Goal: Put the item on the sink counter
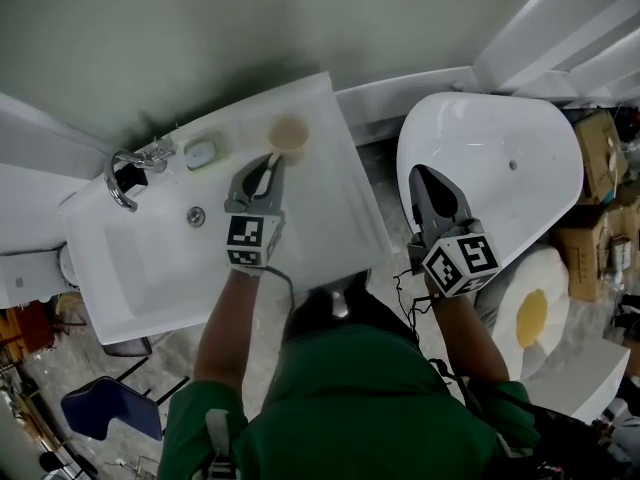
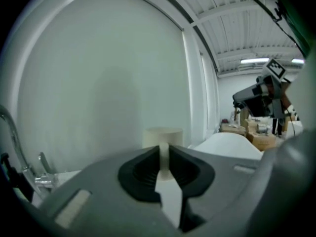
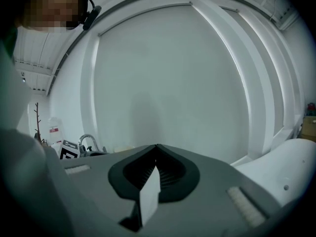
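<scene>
**Overhead: left gripper clamps a beige item at the sink counter**

Seen from the head view, the left gripper (image 1: 262, 173) is clamped on the thin handle of a beige item (image 1: 289, 131). Its round head lies over the back right corner of the white sink (image 1: 150, 268), upper middle of the frame; contact with the counter cannot be told. A faucet (image 1: 125, 173) stands at upper left. The right gripper (image 1: 428, 183), jaws together and empty, hangs over a white tub (image 1: 520, 158) at right.
</scene>
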